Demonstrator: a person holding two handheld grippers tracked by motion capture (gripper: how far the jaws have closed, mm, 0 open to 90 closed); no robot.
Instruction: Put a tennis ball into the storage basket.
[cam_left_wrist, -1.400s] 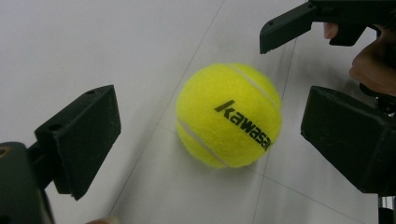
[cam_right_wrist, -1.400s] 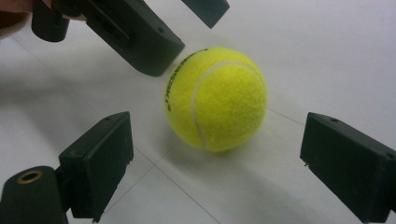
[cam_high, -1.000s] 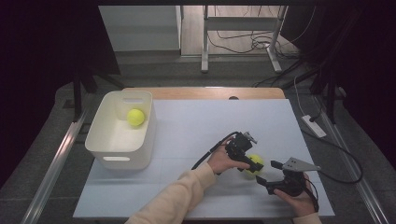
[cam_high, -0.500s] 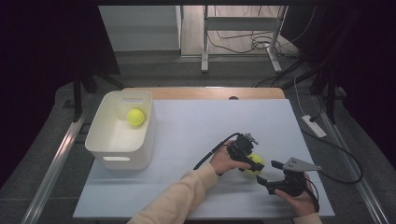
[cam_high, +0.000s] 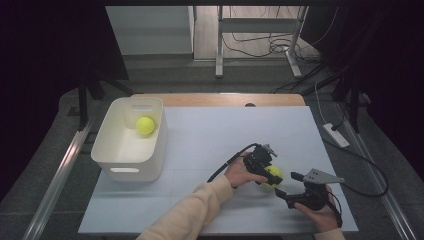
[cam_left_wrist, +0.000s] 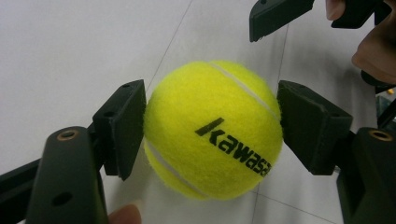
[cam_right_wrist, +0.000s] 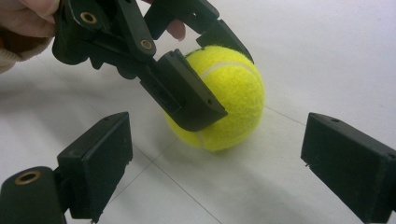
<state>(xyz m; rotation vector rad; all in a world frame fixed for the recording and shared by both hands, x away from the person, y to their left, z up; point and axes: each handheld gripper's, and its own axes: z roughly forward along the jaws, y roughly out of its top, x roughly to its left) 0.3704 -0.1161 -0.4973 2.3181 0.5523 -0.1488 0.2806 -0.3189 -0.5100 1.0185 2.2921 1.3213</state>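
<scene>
A yellow tennis ball (cam_left_wrist: 212, 135) marked "kawasa" rests on the white table sheet (cam_high: 210, 135). My left gripper (cam_left_wrist: 212, 130) is shut on it, with one black pad pressed against each side. In the high view the ball (cam_high: 274, 175) sits at the front right, with the left gripper (cam_high: 270, 175) reaching over it from the left. My right gripper (cam_right_wrist: 219, 158) stands open just short of the ball (cam_right_wrist: 233, 98), nothing between its pads. It faces the left gripper (cam_right_wrist: 210, 65). In the high view the right gripper (cam_high: 287, 184) is in front and to the right of the ball.
A white plastic bin (cam_high: 112, 145) stands at the table's left with a second tennis ball (cam_high: 145, 125) inside. A power strip (cam_high: 336, 135) and cables lie on the floor past the right edge. The white sheet is bare between the bin and the grippers.
</scene>
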